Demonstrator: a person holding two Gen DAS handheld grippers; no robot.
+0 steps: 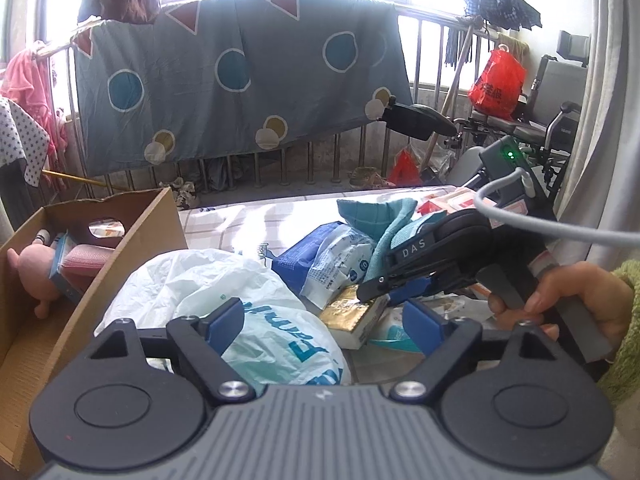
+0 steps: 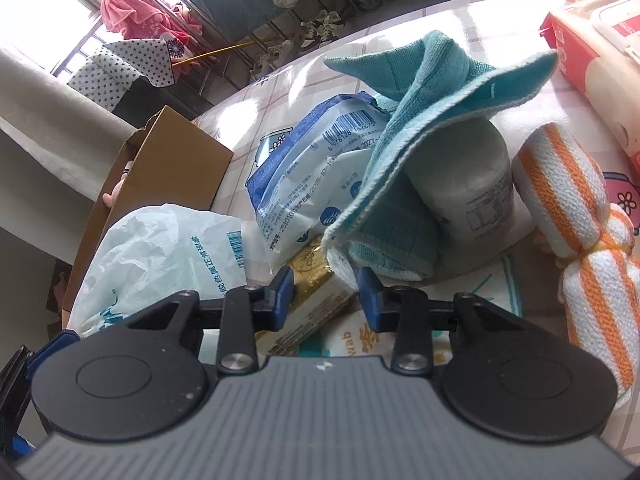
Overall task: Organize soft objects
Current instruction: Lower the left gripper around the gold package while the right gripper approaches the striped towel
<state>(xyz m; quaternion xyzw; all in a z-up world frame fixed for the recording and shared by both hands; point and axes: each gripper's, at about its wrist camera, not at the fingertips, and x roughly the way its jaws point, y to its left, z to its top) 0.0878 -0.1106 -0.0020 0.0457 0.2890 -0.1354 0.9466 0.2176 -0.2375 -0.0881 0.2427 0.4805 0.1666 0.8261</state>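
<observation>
My left gripper (image 1: 324, 322) is open and empty, its fingers either side of a crumpled white plastic bag (image 1: 224, 300) on the table. My right gripper (image 2: 325, 294) is open and empty over a gold packet (image 2: 316, 292), just short of a teal cloth (image 2: 424, 120). It also shows in the left wrist view (image 1: 380, 292). The cloth is draped over a white roll (image 2: 468, 176). A blue-white tissue pack (image 2: 308, 168) lies left of the cloth. An orange-striped rolled towel (image 2: 580, 216) lies at the right. A cardboard box (image 1: 132, 236) at the left holds a pink plush toy (image 1: 32, 264).
A red-white wipes pack (image 2: 588, 48) sits at the far right of the checked tablecloth (image 2: 400, 12). Beyond the table stand a railing with a hanging blue sheet (image 1: 240, 76), a red bag (image 1: 498, 84) and a wheelchair (image 1: 552, 120).
</observation>
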